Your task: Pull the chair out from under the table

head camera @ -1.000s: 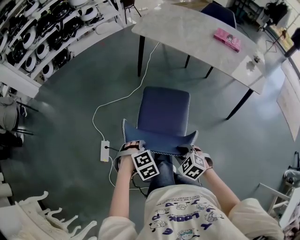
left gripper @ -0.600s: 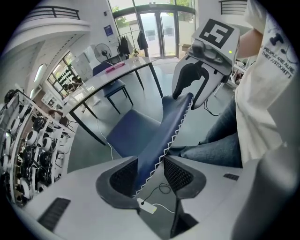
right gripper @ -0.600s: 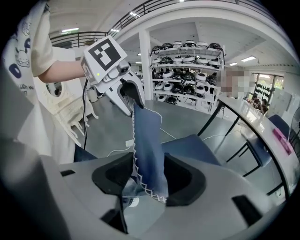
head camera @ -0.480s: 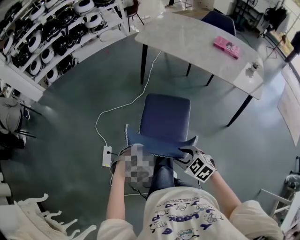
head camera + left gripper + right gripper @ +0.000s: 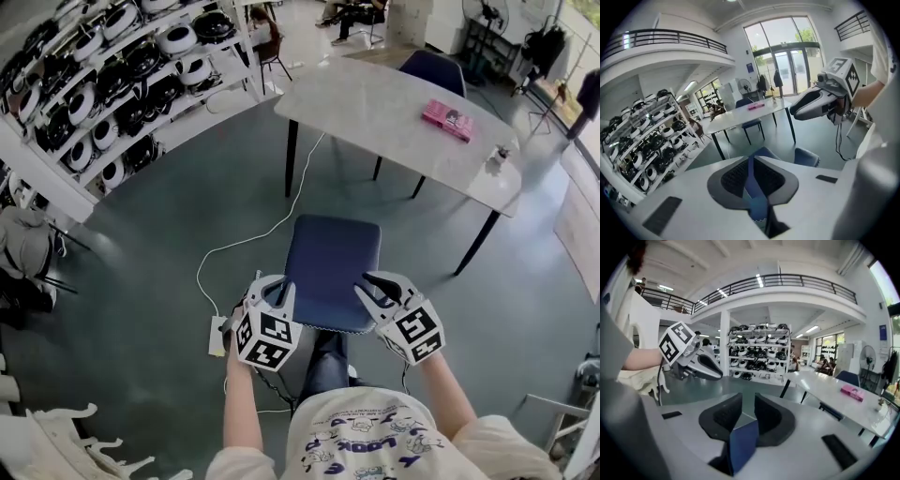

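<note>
The blue chair (image 5: 333, 267) stands out on the grey floor (image 5: 141, 253), fully clear of the table (image 5: 375, 103). The tabletop lies at its 12 o'clock, with a strip of bare floor between them. The person stands at the chair's 6 o'clock and holds both grippers up over its near edge, 1 on each side.

The left gripper (image 5: 274, 289) hangs over the near left corner of the seat. Its jaws have just been closing and now leave only a thin slit (the blue in that slit is the chair showing from beyond them). Nothing is gripped.

The right gripper (image 5: 380, 286) hangs over the near right corner. Its jaws have also just been closing, but they stand plainly apart, with a clear gap between the dark pads. A wedge of blue chair shows low in that gap, and the pads do not press on it.

In each gripper's own view, the other gripper floats off to the side with its marker cube showing.

On the table, toward its 2 o'clock end, lies a pink box (image 5: 447, 119). A second chair (image 5: 433, 67), also blue, is tucked in at the table's far side.

Shelves (image 5: 103, 103) of round black-and-white devices run along the room at about 10 o'clock from the chair. At the chair's 8 o'clock a power strip (image 5: 217, 335) lies on the floor. Its white cable (image 5: 272, 225) snakes away toward the table leg.
</note>
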A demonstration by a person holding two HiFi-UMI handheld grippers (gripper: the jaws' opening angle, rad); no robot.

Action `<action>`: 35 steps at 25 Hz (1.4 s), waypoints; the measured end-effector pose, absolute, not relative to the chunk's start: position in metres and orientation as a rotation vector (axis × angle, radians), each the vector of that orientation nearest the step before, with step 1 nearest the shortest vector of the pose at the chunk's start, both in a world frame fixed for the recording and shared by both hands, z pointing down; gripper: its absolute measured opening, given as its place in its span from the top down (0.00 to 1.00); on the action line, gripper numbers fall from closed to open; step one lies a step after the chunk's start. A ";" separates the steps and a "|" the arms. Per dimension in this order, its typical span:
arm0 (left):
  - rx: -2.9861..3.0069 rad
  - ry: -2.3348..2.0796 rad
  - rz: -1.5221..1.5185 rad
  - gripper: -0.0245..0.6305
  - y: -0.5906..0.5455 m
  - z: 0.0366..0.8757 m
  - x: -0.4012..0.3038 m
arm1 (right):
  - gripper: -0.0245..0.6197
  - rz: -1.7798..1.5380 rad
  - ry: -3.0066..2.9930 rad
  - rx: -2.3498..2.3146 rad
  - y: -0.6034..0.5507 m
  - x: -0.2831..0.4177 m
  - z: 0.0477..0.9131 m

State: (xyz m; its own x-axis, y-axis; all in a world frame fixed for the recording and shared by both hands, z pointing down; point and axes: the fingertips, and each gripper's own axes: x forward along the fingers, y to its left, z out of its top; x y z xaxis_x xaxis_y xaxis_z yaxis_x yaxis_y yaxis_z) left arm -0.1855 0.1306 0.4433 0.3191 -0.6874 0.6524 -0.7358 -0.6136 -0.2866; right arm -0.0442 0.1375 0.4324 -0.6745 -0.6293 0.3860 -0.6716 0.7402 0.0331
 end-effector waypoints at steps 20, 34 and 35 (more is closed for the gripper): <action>2.407 -1.978 0.338 0.93 0.114 0.298 -0.174 | 0.95 -0.026 -2.560 1.686 0.108 0.004 0.309; 2.407 -1.977 0.325 0.93 0.118 0.298 -0.158 | 0.96 -0.016 -2.568 1.757 0.107 0.017 0.297; 2.407 -1.975 0.322 0.93 0.117 0.298 -0.158 | 0.96 -0.013 -2.569 1.759 0.106 0.017 0.297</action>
State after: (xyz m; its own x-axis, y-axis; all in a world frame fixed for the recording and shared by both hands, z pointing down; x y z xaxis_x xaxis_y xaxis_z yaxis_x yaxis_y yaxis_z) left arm -0.1583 0.1169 0.2977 0.1827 -0.9691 0.1655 -0.9716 -0.2038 -0.1206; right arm 0.0174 0.1059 0.2971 -0.3614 -0.9322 0.0181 -0.9320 0.3617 0.0227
